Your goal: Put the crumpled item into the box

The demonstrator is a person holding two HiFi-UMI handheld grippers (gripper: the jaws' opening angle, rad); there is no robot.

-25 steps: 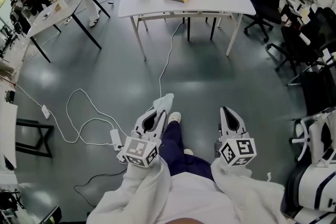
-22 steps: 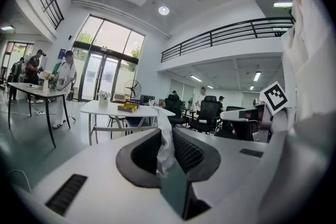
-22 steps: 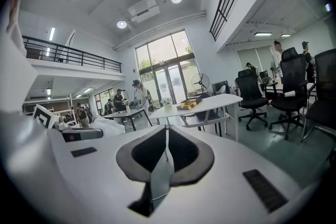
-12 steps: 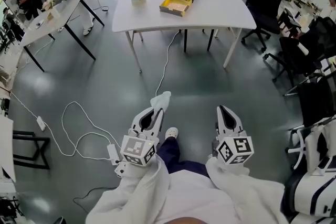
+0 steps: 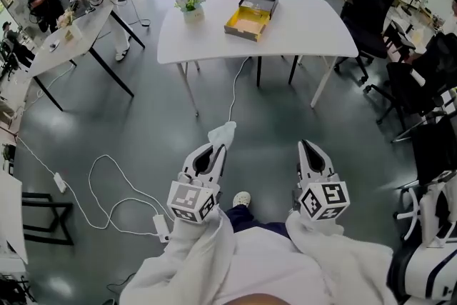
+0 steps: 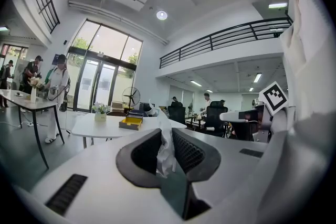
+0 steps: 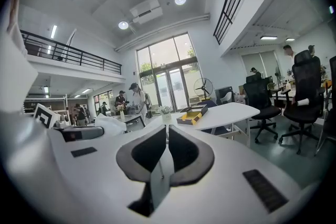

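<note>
Currently left gripper (image 5: pixel 214 148) is clamped on the crumpled white paper tissue (image 5: pixel 223 132). The tissue's long axis runs along the jaws, its free end jutting past their tips toward the white rounded table (image 5: pixel 307 25). The open yellow-lined cardboard box (image 5: pixel 250 14) sits on that table, well apart from the tissue. Right gripper (image 5: pixel 308 148) is closed and empty, short of the table.

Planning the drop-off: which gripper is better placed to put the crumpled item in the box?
Left: the left gripper grips the crumpled item; the right gripper is shut, empty. The box sits ahead on the table.
</note>
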